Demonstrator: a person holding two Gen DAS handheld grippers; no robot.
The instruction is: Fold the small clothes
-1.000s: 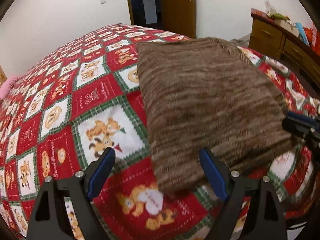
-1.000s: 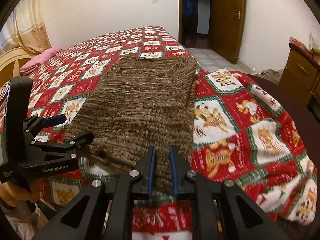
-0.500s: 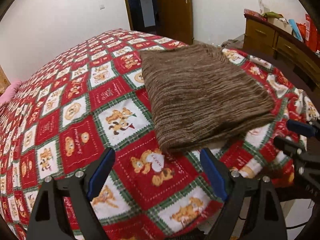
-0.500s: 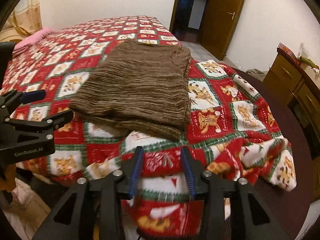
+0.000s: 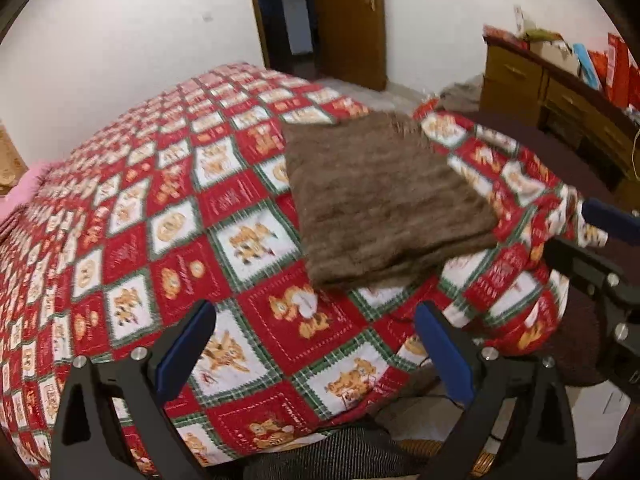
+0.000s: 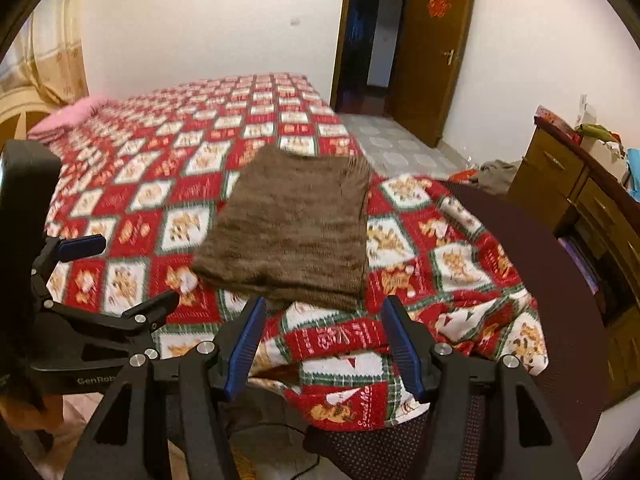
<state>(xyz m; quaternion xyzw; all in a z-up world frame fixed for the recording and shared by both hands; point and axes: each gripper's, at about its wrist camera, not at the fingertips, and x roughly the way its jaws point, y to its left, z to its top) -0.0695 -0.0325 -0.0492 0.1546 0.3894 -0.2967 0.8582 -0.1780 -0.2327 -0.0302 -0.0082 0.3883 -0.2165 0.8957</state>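
Note:
A brown knit garment lies folded into a rectangle near the foot corner of the bed; it also shows in the right wrist view. My left gripper is open and empty, held back over the bed's near edge, short of the garment. My right gripper is open and empty, also short of the garment's near edge. The left gripper shows at the left of the right wrist view, and the right gripper at the right edge of the left wrist view.
The bed carries a red, white and green quilt with bear squares, and its corner hangs crumpled over the edge. A pink pillow lies at the head. A wooden dresser stands to the right, an open door behind.
My right gripper has opened and let go of the garment. Both grippers have pulled back from the bed, so the folded garment now looks farther away.

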